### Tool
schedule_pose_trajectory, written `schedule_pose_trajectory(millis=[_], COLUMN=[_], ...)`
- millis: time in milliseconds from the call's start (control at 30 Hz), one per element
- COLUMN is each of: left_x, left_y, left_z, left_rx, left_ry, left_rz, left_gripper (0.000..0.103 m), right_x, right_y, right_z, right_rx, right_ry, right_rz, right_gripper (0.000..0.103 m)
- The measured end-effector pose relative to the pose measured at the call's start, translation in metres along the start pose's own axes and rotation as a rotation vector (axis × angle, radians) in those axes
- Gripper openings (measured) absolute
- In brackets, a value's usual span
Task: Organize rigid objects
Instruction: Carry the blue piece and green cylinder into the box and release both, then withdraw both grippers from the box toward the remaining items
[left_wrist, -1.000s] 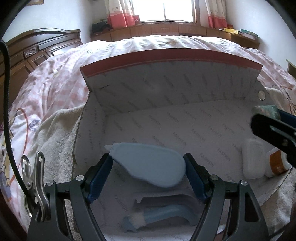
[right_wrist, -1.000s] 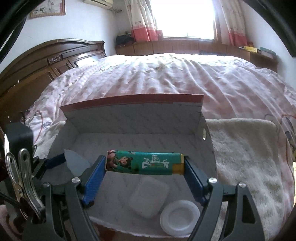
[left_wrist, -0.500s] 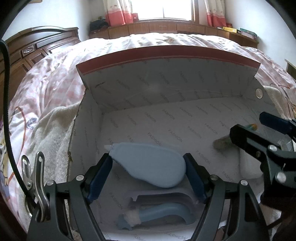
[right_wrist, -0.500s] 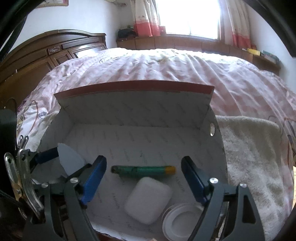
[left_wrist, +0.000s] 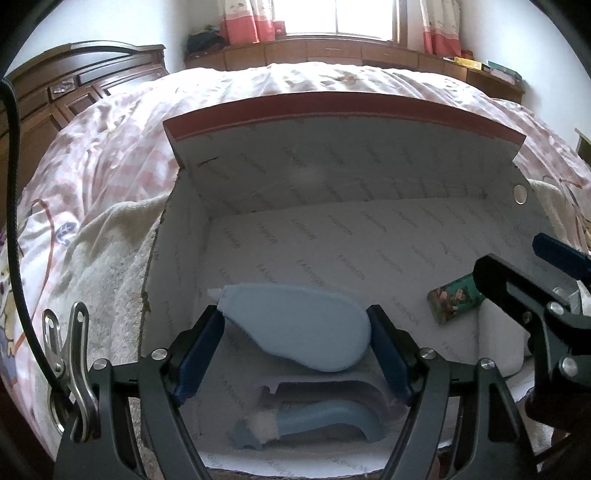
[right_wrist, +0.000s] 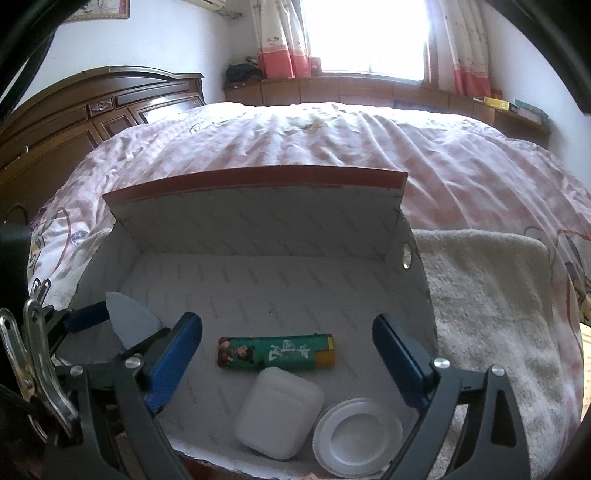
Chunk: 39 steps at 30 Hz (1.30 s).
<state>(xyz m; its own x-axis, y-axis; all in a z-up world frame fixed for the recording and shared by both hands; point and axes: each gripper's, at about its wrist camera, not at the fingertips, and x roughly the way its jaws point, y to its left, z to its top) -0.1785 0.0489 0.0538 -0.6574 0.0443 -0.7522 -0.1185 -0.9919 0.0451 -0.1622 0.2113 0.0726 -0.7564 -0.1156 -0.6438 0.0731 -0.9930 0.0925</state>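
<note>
Box (right_wrist: 258, 236), item added: green lighter (right_wrist: 276, 352), just released, lying at its floor beside white case (right_wrist: 279, 411). My right tongs (right_wrist: 286, 363) wide open, empty. My left tongs (left_wrist: 295, 332) clamp blue dispenser (left_wrist: 299, 326), next to place.

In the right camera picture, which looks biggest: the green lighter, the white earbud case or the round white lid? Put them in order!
Largest to smallest, as they look:
1. White earbud case and round white lid: about alike, and both nearest the camera, so unsure.
2. Green lighter: longest, but thin.
</note>
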Motion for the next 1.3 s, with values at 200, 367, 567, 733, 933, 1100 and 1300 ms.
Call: schedule_pose_trajectory(millis=[200,367,567,733,933,1100,1300], left_x=[-0.002,-0.008,-0.018,-0.036,-0.057,-0.073,-0.087], left_y=[0.002,-0.001,0.001,0.008,0.014,0.016,0.012], left_z=[0.001,-0.002,-0.002,-0.007,-0.016,-0.027,-0.044], left_rx=[-0.005,0.009,0.017,-0.006,-0.017,-0.015,-0.001], left_ry=[0.009,-0.007,-0.027,-0.040,-0.061,-0.074,-0.071], left_rz=[-0.036,-0.045,-0.053,-0.086,-0.097,-0.113,-0.140], left_gripper=[0.080,0.080,0.080,0.080,0.080,0.080,0.080], right_x=[-0.003,-0.008,-0.017,-0.032,-0.054,-0.073,-0.091], right_y=[-0.003,-0.004,-0.006,-0.003,-0.001,-0.001,0.002], right_z=[-0.002,-0.002,-0.003,-0.008,-0.018,-0.033,-0.059], right_rx=[0.022,0.030,0.042,0.047,0.052,0.066,0.056], right_ry=[-0.003,-0.011,-0.019,-0.027,-0.042,-0.040,-0.017], right_rz=[0.006,0.013,0.025,0.045,0.065,0.084,0.085], right_gripper=[0.098,0.100,0.100,0.100,0.100,0.100,0.100])
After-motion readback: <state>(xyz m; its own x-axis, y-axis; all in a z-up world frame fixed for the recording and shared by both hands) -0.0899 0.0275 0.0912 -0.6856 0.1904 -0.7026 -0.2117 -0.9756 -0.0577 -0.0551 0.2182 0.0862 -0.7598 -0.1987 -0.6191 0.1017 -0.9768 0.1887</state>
